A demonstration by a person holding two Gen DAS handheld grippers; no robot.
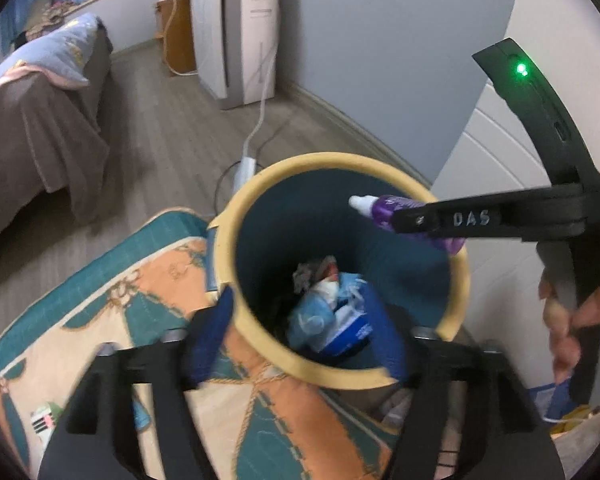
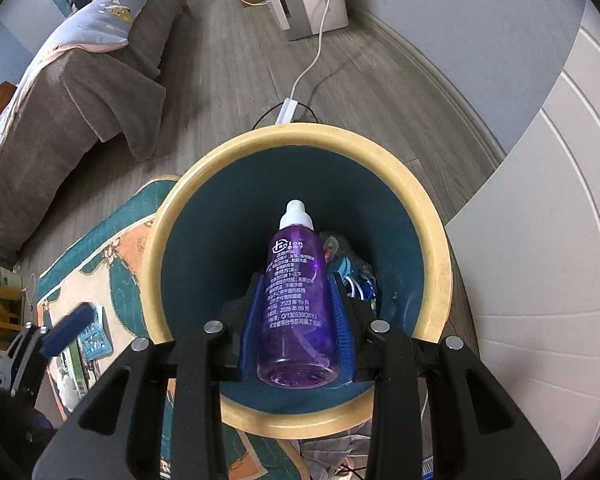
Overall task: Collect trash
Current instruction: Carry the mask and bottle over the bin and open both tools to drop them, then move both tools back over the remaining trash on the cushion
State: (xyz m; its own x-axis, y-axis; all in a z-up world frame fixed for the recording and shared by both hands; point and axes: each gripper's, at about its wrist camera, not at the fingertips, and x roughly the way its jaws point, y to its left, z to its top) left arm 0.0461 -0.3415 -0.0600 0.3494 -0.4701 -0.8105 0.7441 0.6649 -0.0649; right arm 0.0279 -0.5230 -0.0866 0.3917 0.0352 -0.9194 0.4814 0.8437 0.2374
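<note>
A round bin with a yellow rim [image 1: 340,158] [image 2: 300,130] and a teal inside stands on the floor. Crumpled blue and white trash [image 1: 340,320] [image 2: 358,276] lies at its bottom. My right gripper [image 2: 298,312] is shut on a purple clear bottle [image 2: 298,300] with a white cap, held over the bin's mouth with the cap pointing away. In the left wrist view that bottle [image 1: 380,204] sticks out of the right gripper [image 1: 404,216] above the far rim. My left gripper [image 1: 300,336] stands open over the bin's near rim with nothing between its pads; one blue finger [image 2: 68,332] shows at lower left.
A patterned teal and orange rug [image 1: 112,300] lies left of the bin. A bed with a brown cover [image 1: 40,132] stands at left, a white appliance [image 1: 240,36] by the far wall, its cable and power strip [image 2: 286,110] behind the bin. A white panel [image 2: 540,260] is right. A hand [image 1: 568,320] holds the right gripper.
</note>
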